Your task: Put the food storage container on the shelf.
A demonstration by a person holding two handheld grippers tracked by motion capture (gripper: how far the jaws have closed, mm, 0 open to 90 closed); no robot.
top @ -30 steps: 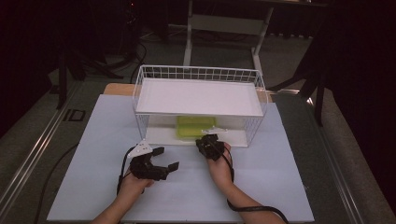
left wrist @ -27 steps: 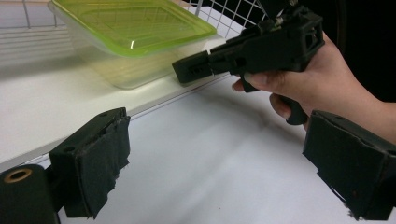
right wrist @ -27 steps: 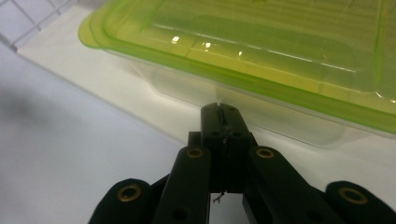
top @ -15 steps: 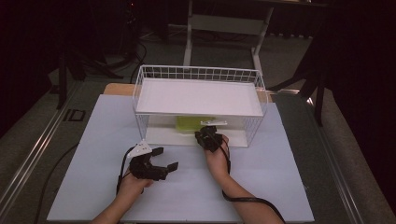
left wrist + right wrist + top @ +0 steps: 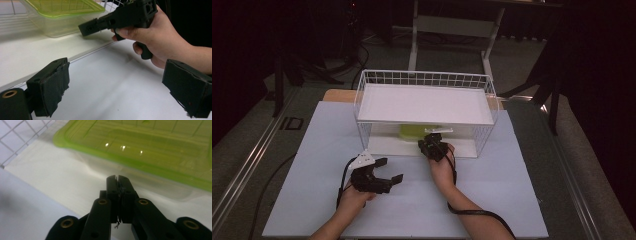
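Observation:
A clear container with a lime-green lid sits on the bottom board of a white wire rack, under its white shelf. My right gripper points into the rack's low front opening, its tips just short of the container's near wall. It is shut, with nothing between the jaws, which have just eased apart to a hairline slit at the tips. My left gripper rests open on the white table sheet, left of the right hand, and holds nothing. The right gripper and its hand appear in the left gripper view.
The rack's bottom board has a raised front lip along the table sheet. Its wire side walls enclose the container left and right. Cables trail from both grippers toward the table's near edge.
My right hand has crept forward, bringing its shut jaws to the rack's low opening near the container. The left gripper has stayed where it was.

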